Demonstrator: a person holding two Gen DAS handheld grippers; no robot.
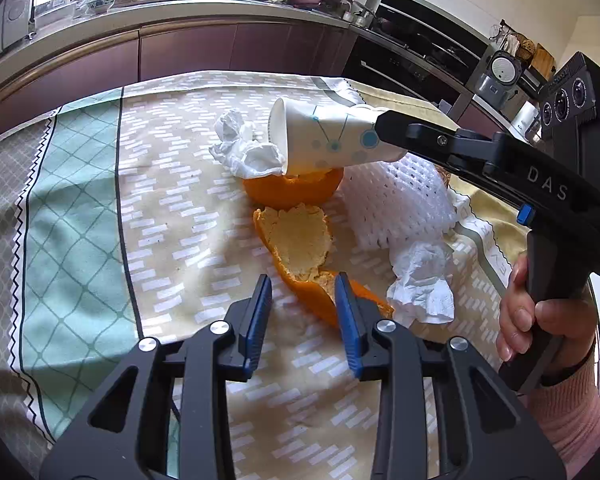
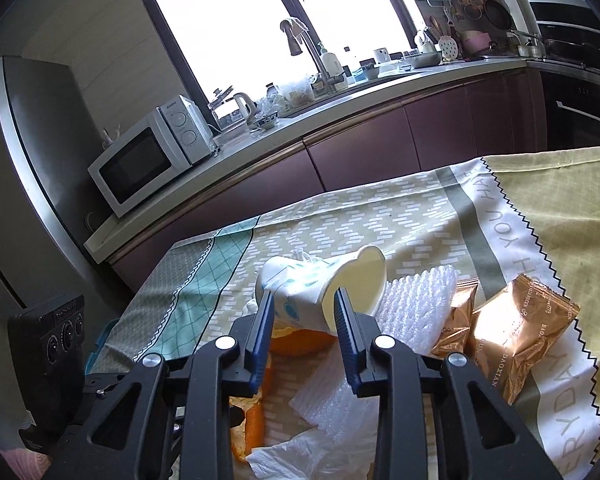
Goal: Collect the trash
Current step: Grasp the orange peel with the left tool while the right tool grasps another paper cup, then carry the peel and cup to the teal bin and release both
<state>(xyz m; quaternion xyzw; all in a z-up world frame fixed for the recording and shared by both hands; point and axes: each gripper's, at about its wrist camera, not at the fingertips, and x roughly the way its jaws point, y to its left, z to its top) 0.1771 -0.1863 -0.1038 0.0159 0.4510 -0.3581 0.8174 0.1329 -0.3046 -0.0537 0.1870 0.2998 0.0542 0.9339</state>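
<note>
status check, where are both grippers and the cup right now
Right gripper shut on paper cup, held tilted above the orange peel. Left gripper open, low by the peel. Tissues and foam net remain.
</note>
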